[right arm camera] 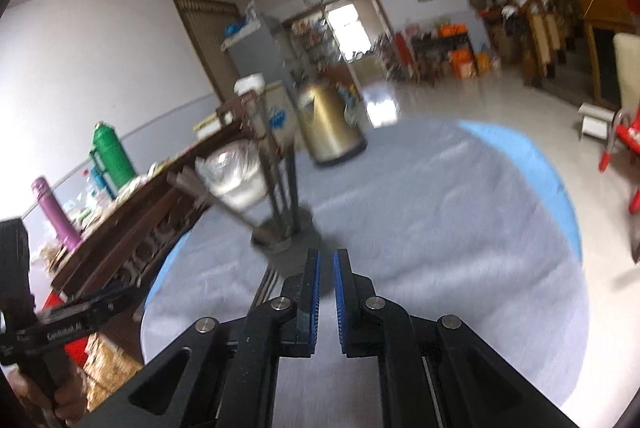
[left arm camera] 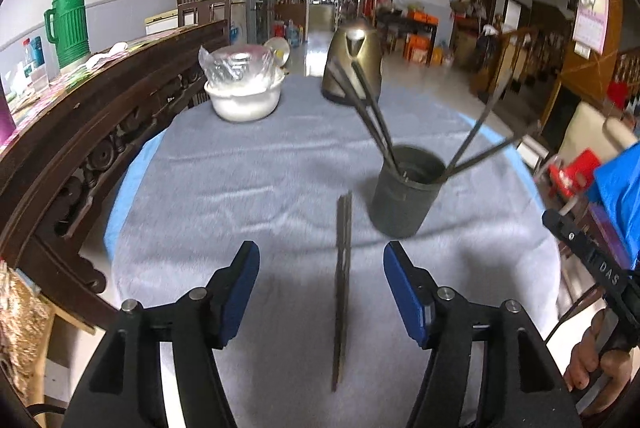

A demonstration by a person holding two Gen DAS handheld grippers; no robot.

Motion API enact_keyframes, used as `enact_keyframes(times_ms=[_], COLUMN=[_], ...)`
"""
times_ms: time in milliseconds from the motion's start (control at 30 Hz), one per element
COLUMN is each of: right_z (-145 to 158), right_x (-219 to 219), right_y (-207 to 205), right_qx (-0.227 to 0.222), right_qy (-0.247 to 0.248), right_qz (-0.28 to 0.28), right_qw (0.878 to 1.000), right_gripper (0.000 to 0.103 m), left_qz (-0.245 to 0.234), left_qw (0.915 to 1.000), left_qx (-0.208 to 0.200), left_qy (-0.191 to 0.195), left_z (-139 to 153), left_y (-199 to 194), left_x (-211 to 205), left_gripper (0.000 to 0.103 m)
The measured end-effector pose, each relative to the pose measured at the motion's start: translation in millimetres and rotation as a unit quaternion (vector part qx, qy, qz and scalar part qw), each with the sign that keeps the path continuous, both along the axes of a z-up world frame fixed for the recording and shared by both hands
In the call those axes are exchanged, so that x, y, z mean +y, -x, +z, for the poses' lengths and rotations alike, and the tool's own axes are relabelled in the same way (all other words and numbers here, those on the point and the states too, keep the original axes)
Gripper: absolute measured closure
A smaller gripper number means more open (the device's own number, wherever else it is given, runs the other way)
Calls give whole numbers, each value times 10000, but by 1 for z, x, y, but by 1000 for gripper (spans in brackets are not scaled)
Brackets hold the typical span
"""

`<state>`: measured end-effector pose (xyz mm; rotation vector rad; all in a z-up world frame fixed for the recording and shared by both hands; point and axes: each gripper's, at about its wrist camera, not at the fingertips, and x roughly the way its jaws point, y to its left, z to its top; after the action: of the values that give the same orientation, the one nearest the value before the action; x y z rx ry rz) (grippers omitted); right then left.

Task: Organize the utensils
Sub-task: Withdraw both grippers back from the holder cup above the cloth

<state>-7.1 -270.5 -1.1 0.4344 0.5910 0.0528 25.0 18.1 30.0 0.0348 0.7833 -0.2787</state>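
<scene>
A pair of dark chopsticks lies flat on the grey cloth, running away from me. My left gripper is open, its blue pads on either side of the pair and clear of it. Just beyond, to the right, a dark round holder stands upright with several chopsticks leaning out of it. In the right wrist view my right gripper is shut with nothing between its pads, close behind the holder. The loose chopsticks show to its left.
A gold kettle and a white bowl with a plastic bag stand at the table's far side. A carved dark wooden rail runs along the left. The round table wears a grey cloth. A hand holds the right gripper.
</scene>
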Motion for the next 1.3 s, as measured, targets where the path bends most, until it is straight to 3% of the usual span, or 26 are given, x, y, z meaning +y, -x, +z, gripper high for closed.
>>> enact_keyframes(times_ms=[267,633,933,967,1033,1067,1100,1167,1300], right_z=[-33,-5,3,3,2,3,5,9,6], right_x=[15,20,44,47,55,59,62,69,80], right_y=[31,46,40,39,35,34,35,34,20], right_qx=[487,192,188,214,262,236,110,-32,170], right_qy=[-311,-164,-67,-64,-41,-29,-5,145,282], right_qz=[538,655,1085,1147,1258,1296,1300,1293,1313], right_qw=[9969,9975,9939,9931,9917,9913,9914,9915,9908], right_gripper=[94,94,94,89,70,45,32,32,32], left_qz=[76,193,626,671,746,795,823,891,1009], left_qw=[9989,9987,9964,9960,9956,9952,9950,9942,9928], left_qx=[315,41,282,301,311,296,280,223,189], left_qy=[-334,-460,-496,-497,-480,-486,-498,-551,-618], left_z=[-8,12,2,0,-1,-2,-2,-3,-5], left_y=[22,45,43,42,41,40,40,39,38], left_x=[0,9,30,32,37,40,42,47,57], left_gripper=[36,32,31,31,31,30,29,28,27])
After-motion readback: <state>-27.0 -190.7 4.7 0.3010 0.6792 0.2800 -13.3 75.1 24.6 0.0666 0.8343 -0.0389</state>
